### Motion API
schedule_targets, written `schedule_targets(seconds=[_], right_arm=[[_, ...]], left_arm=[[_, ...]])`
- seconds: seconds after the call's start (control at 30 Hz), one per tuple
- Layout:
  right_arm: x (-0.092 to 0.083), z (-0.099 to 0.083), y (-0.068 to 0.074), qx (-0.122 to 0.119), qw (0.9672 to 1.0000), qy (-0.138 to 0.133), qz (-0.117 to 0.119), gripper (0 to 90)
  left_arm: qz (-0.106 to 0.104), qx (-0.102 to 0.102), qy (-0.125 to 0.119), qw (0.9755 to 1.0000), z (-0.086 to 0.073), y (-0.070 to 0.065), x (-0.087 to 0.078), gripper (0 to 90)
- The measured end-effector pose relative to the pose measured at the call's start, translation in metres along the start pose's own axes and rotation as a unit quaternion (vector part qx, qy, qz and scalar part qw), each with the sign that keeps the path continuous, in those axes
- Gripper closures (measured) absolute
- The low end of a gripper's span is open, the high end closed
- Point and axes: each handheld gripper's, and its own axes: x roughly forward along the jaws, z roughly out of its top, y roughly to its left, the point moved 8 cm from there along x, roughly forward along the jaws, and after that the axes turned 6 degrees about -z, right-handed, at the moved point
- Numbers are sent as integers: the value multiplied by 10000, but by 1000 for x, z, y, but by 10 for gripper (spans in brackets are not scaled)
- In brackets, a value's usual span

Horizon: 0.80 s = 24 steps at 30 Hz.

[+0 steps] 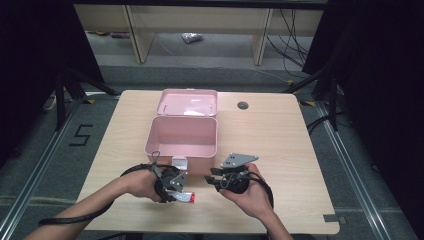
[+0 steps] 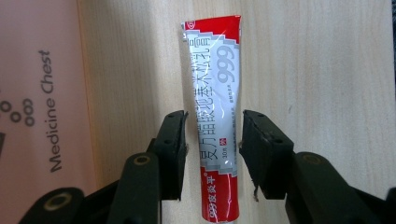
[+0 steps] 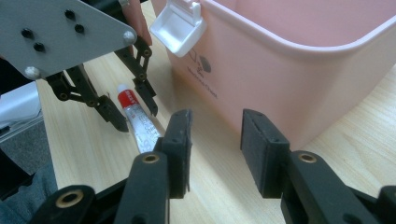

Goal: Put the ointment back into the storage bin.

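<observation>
Ointment tube [image 2: 215, 116]: flat on the surface [image 1: 280, 150], just in front of the pink medicine chest [image 3: 280, 84] and running alongside its front wall, apart from it. Probably bound for the chest, judging by the raised lid [image 1: 187, 102] and the bare pink floor inside.

Working from the biggest concern down:

- Surface first. Lift straight up off the wood before any sideways travel. Dragging a soft tube across the grain risks rolling it out of the grip.
- Chest next. Mind the front wall and its rim: clear the rim fully before crossing over, then lower inside rather than dropping from above. Keep away from the white latch [image 3: 180, 25] hanging at the front edge, close to the pick-up spot.
- Left tongs [image 2: 214, 116]: open, astride the tube a little below its middle, one jaw on each long side, pads very near the edges but not seen pressing. Close evenly from here. Squeeze across the width, gently, enough to hold and no more, since a half-empty tube will likely buckle or ooze under a hard pinch. Keep the jaws square to the tube's length, as now, to stop it swivelling once lifted.
- Right tongs [image 3: 215, 114]: open, holding nothing, hovering beside the chest's front wall and facing the left ones. Best kept clear of the lift path, or used to steady the chest if it shifts.
- Cap [image 3: 122, 87] last: white, at the end pointing towards the person. Avoid gripping there, as the hard round end would probably slip between flat pads.
</observation>
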Motion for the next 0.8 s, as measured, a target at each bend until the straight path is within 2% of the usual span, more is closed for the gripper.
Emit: schedule_targets(seconds=[0.03,0.07,0.1,0.13,0.2,0.27,0.3,0.33,0.37,0.47,0.5,0.53,0.57,0.6,0.63,0.67,0.73,0.77,0.8], right_arm=[[0,0,0,2,10000,4,1,644],[0,-1,0,-14,10000,3,2,644],[-1,-2,1,125,9999,65,8,644],[-1,-2,2,150,9999,75,17,644],[1,-2,-1,-10,10000,12,-20,644],[1,-2,-1,-42,10000,1,-25,644],[2,-2,-1,-38,10000,0,-22,644],[2,-2,1,64,10000,32,13,644],[2,-2,1,63,10000,34,14,644],[1,-2,-1,-27,10000,-8,-24,644],[1,-2,-1,-10,10000,-9,-24,644],[1,-2,0,85,10000,13,-2,644],[0,-2,0,113,9999,21,-8,644],[0,-2,-1,44,10000,-2,-18,644],[1,-2,-2,-2,10000,-23,-27,644],[0,-2,-1,48,10000,4,-19,644],[1,-2,-2,-12,10000,-22,-41,644],[1,-3,-1,75,10000,8,-6,644],[2,-3,-1,63,10000,12,-3,644]], left_arm=[[-15,-4,36,10000,-1,0,1,601],[-52,-114,-42,9999,0,-2,2,606],[-54,-140,-67,9999,0,-2,4,608],[-85,-167,-45,9998,-1,-3,4,610],[-91,-182,-43,9998,-1,-3,5,613],[-57,-26,125,9999,-2,0,4,617],[-54,-13,146,9999,-2,1,5,617],[-57,-8,153,9999,-2,1,5,618],[-82,-149,7,9999,1,-2,7,620],[-100,-139,27,9998,1,-2,7,628],[-83,-1,172,9998,-1,0,6,630],[-75,22,187,9998,-1,1,6,632],[-76,27,184,9998,-1,1,6,634],[-82,29,183,9998,-1,0,6,638],[-102,-98,54,9999,1,-2,8,642],[-99,35,194,9998,0,0,7,647],[-100,42,202,9997,0,0,8,653],[-103,46,213,9997,0,0,8,654],[-105,58,220,9997,0,0,8,653]])
